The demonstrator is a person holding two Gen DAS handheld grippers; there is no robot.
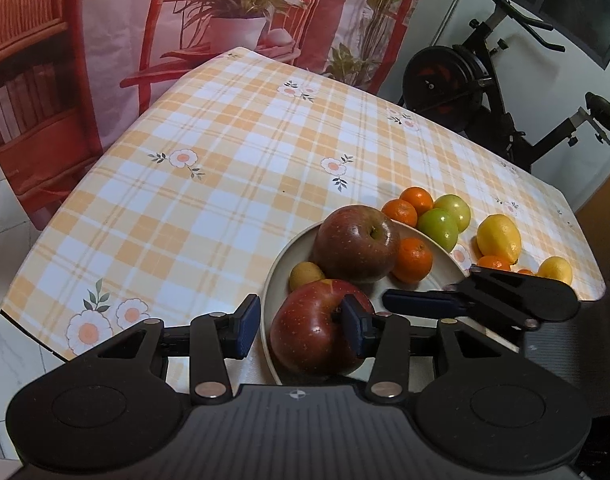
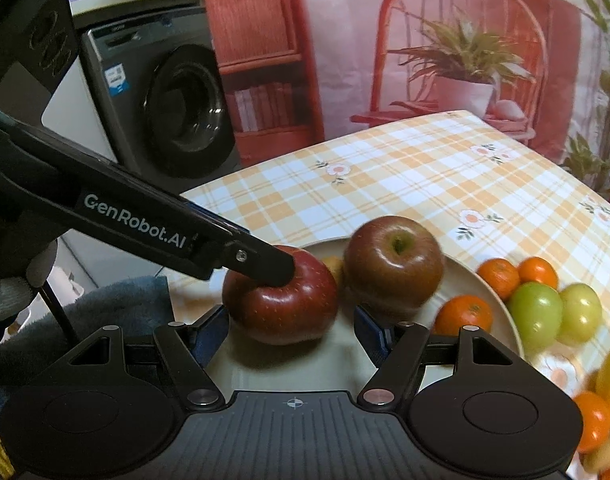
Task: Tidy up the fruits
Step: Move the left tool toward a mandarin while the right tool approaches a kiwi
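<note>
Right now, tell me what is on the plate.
The plate holds two red apples, a near one and a far one, a mandarin and a small yellowish fruit, partly hidden behind the near apple. Anything under the apples is covered.

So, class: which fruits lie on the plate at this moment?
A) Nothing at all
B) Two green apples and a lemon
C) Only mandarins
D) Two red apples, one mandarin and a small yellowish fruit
D: the plate holds two red apples, one mandarin and a small yellowish fruit; the green apples lie on the tablecloth beside it.
</note>
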